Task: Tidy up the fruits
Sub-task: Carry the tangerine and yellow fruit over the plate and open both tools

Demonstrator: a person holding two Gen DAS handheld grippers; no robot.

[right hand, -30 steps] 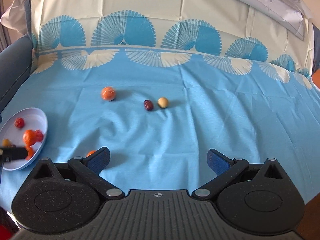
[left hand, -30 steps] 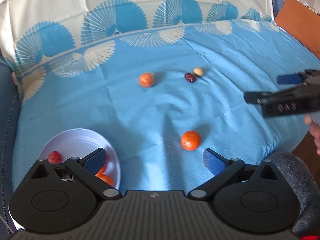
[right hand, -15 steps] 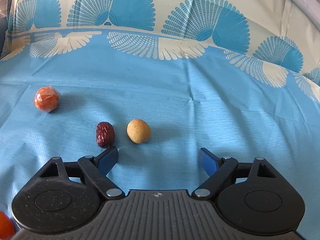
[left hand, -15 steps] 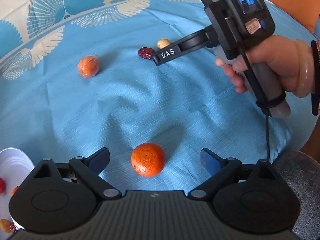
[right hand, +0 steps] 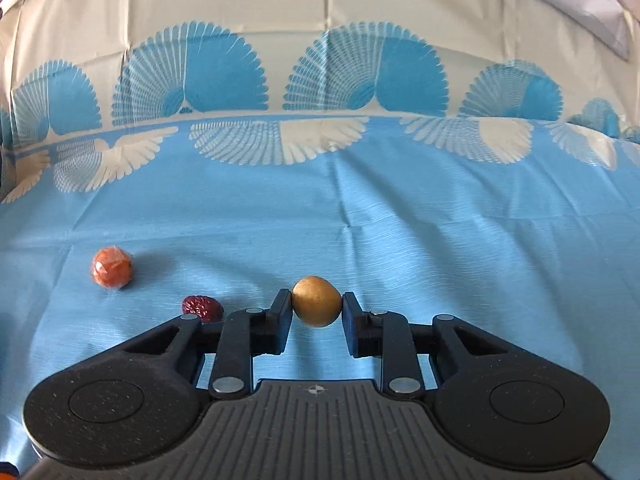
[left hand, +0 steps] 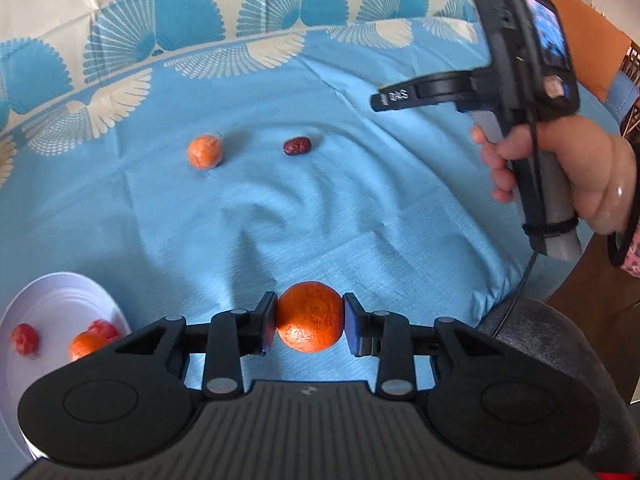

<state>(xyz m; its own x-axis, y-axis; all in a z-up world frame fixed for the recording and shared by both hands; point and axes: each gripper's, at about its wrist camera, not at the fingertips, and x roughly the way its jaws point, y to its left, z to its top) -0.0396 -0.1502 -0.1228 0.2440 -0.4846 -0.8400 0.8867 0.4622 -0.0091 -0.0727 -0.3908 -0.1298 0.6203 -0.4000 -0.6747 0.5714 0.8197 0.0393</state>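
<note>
Both tongs, spread wide half a second ago, are now pinching fruit: the left tongs are clamping the orange between their blue pads, and the right tongs are gripping the small yellow fruit the same way. Just left of the yellow fruit, a dark red date is lying on the blue tablecloth, with a wrapped orange fruit sitting farther left. Left of the gripped orange, a white plate is holding two red fruits and an orange one. Up and to the right of the orange, the person's right hand is grasping the other tool's handle.
</note>
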